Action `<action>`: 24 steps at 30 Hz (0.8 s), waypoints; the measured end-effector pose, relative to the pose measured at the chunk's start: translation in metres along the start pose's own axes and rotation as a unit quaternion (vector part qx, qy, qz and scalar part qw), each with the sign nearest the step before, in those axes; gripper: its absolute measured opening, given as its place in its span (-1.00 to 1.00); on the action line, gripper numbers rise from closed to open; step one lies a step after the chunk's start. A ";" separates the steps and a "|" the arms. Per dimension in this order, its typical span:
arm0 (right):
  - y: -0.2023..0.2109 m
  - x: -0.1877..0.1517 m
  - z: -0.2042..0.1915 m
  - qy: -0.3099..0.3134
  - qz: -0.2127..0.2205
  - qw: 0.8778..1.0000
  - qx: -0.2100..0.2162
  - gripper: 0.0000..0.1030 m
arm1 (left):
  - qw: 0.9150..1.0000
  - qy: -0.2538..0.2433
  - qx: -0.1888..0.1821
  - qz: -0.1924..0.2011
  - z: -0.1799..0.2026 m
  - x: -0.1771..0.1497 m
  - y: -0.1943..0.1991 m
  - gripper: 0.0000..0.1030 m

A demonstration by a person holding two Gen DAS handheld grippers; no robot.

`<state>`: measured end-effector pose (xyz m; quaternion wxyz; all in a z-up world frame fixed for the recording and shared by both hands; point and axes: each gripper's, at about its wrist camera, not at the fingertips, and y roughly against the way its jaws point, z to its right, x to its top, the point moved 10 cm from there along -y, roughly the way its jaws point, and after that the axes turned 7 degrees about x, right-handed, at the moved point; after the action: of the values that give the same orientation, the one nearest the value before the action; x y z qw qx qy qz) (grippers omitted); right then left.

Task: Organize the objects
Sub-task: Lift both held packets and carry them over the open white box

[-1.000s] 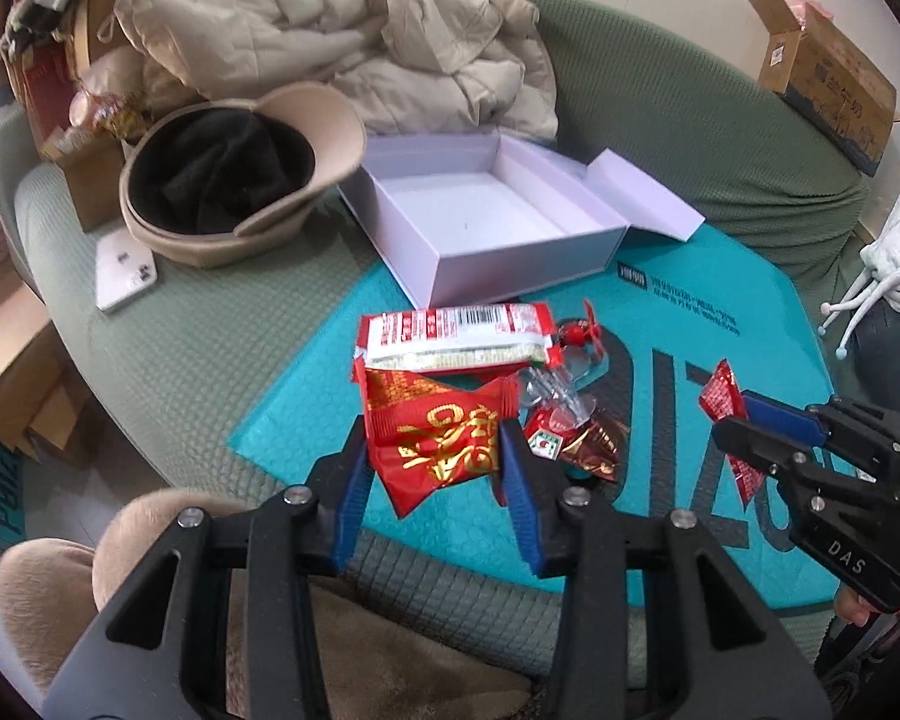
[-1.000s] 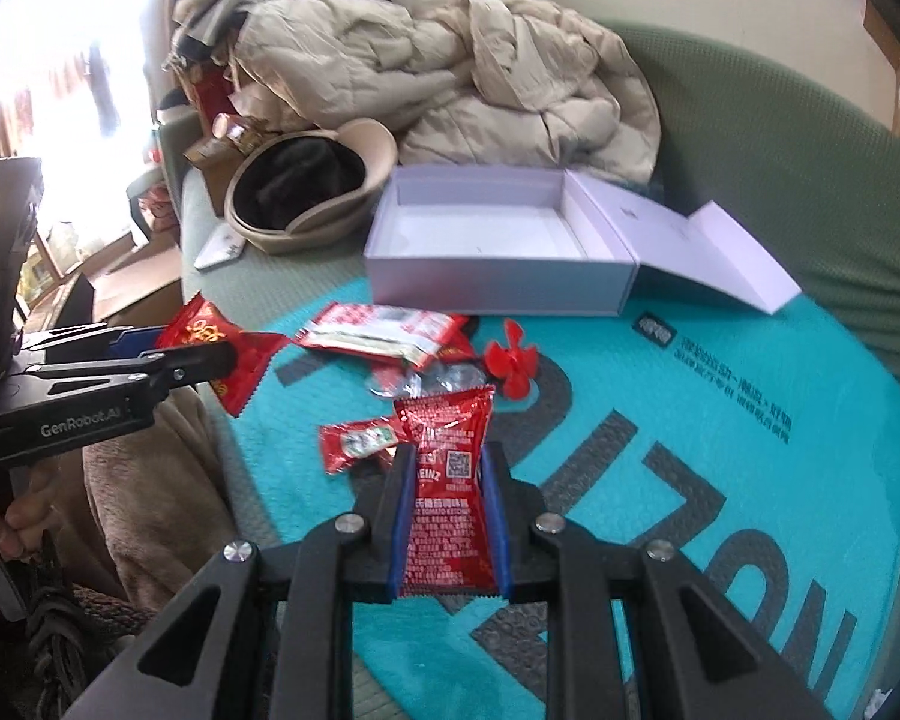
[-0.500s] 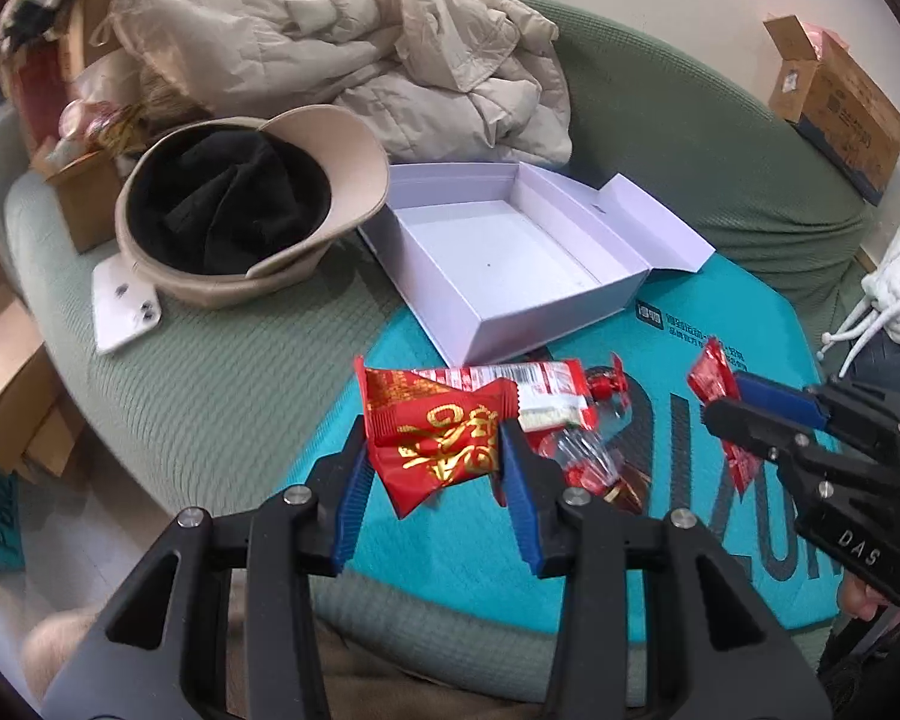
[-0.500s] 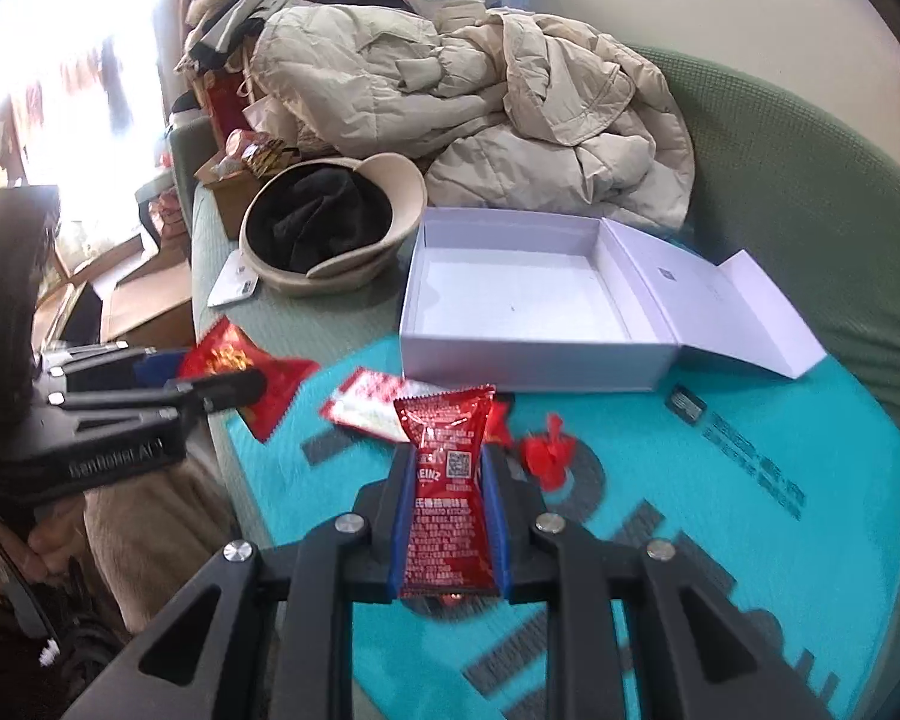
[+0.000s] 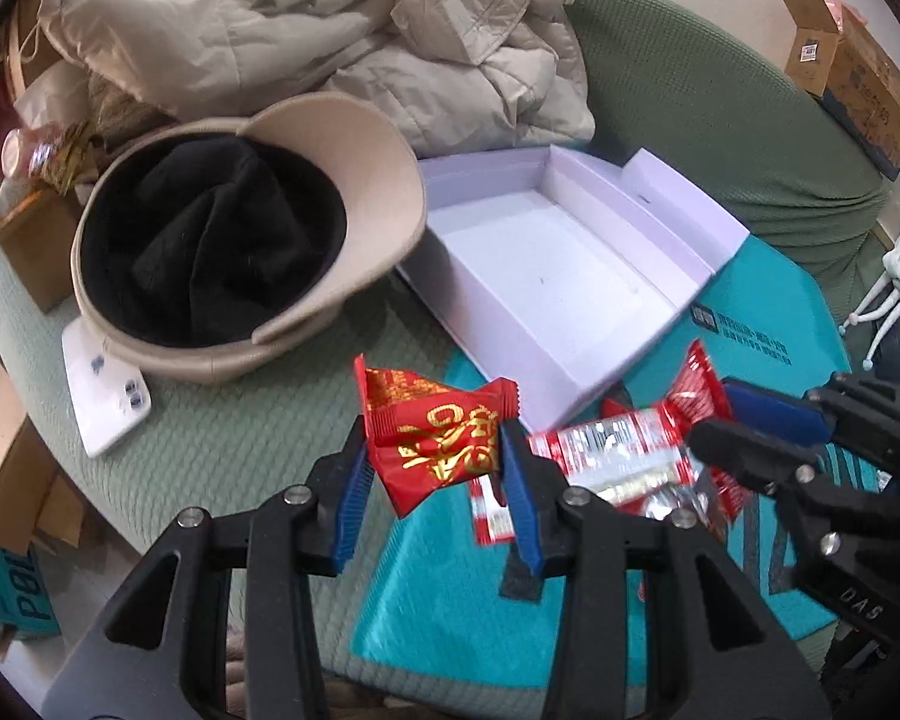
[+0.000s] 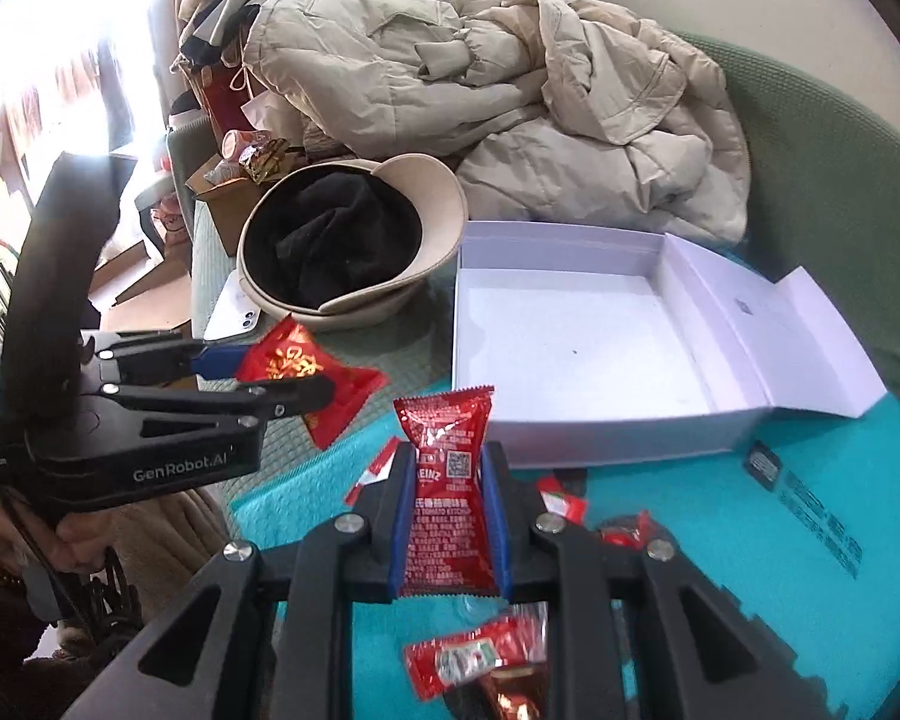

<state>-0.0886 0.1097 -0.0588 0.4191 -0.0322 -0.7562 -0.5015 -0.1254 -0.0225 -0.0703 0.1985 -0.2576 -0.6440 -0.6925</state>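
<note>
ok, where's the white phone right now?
The white phone lies on the green cushion at the left of the left wrist view, partly tucked under the beige hat.

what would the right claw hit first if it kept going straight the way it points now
Most likely the near wall of the open white box, which sits just beyond the ketchup packet held in the right claw. Depth is hard to judge here; it might clear the wall.

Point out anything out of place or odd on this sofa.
A white phone lies half tucked under the upturned beige hat, easily crushed or lost. Red sachets lie scattered on the teal mat while the white box sits empty.
</note>
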 end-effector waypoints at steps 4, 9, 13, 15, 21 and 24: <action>-0.013 0.015 0.013 -0.002 -0.004 1.000 0.008 -0.59 | 1.000 0.004 0.013 0.008 -0.004 0.017 -0.005 -0.24; -0.019 0.034 0.035 0.000 0.006 1.000 0.010 -0.59 | 1.000 -0.003 0.021 0.014 0.007 0.039 -0.014 -0.24; -0.023 0.042 0.058 -0.004 0.009 1.000 0.008 -0.59 | 0.999 -0.016 0.033 0.020 0.023 0.057 -0.023 -0.24; -0.023 0.047 0.071 -0.004 0.009 1.000 0.000 -0.59 | 0.999 -0.024 0.036 0.027 0.033 0.066 -0.027 -0.24; -0.017 0.062 0.108 0.003 0.016 1.000 -0.017 -0.59 | 0.998 -0.042 0.020 0.031 0.067 0.086 -0.041 -0.24; -0.012 0.071 0.121 0.010 0.026 0.999 -0.021 -0.59 | 0.998 -0.051 0.017 0.034 0.079 0.096 -0.048 -0.24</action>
<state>-0.2131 0.1721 -0.0383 0.4384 -0.0556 -0.7405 -0.5063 -0.2223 0.0662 -0.0464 0.1929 -0.3115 -0.6556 -0.6603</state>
